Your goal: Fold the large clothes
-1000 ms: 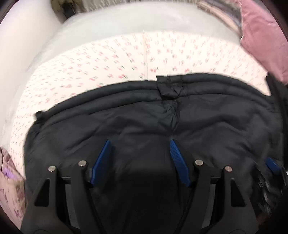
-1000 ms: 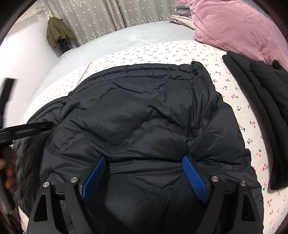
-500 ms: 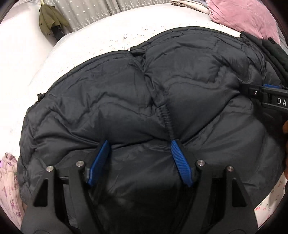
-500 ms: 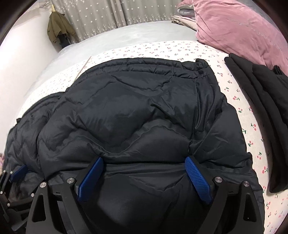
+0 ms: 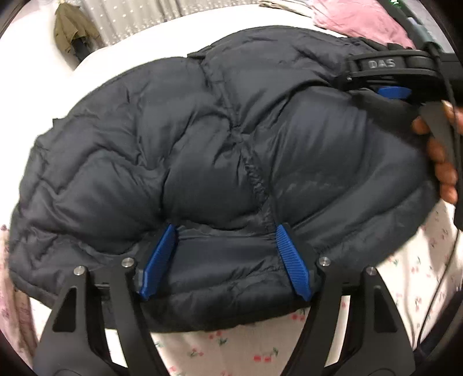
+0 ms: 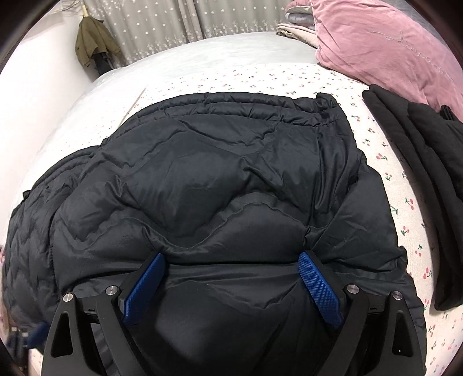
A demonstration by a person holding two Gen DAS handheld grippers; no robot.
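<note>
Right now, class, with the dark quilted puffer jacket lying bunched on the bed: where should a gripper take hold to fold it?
Judging by its pose, grip the dark quilted puffer jacket at its thin near hem, coming from the near side; the puffed middle looks too bulky.

A pink pillow (image 6: 385, 43) and an olive coat (image 6: 94, 43) by dotted curtains (image 6: 185, 26).

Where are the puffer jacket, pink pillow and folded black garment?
puffer jacket (image 6: 220, 179), right wrist view, on its quilted middle panel.
pink pillow (image 6: 385, 43), right wrist view, on its velvet face.
folded black garment (image 6: 428, 162), right wrist view, on its top layer.
</note>
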